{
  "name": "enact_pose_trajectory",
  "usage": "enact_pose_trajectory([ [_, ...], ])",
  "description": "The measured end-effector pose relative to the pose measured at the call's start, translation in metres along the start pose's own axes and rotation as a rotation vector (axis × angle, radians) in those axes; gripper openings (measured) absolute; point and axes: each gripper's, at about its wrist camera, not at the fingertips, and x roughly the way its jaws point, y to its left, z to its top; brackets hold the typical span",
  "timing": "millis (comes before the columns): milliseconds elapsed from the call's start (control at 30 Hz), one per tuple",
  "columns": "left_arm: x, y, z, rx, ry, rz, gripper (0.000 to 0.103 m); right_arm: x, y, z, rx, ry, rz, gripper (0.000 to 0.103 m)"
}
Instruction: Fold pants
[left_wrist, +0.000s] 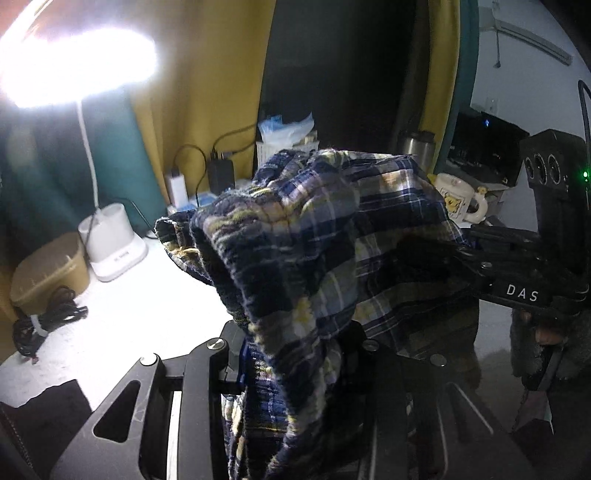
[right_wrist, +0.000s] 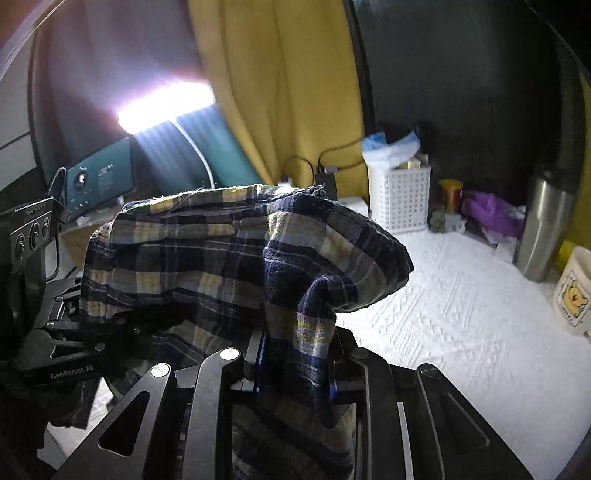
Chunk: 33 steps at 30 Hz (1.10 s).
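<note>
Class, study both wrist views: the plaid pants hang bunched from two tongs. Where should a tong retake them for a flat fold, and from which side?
Judging from the bunching, grip the pants at the straight frayed top edge, coming from above. That edge lies flat and exposed between the left tongs and right tongs, while the cloth below is crumpled.

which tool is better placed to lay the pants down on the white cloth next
Right, probably. Both tools grip the plaid pants in the air, but the right tool faces bare white tablecloth; the left tool faces the lamp base.
</note>
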Motion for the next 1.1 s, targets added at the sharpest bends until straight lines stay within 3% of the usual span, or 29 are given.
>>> enact_pose_trajectory([
  [367, -0.065, -0.017, -0.003, 0.034, -0.119, 0.029, 0.033, -0.056, 0.03, 0.007, -0.045, -0.119, -0.002, 0.024],
  [667, -0.113, -0.022, -0.002, 0.004, -0.2, 0.062, 0.033, -0.103, 0.064, 0.016, -0.111, -0.21, 0.009, 0.024],
  [1100, -0.185, -0.011, -0.016, -0.007, -0.329, 0.126, 0.032, -0.14, 0.118, 0.021, -0.195, -0.301, 0.056, 0.024],
])
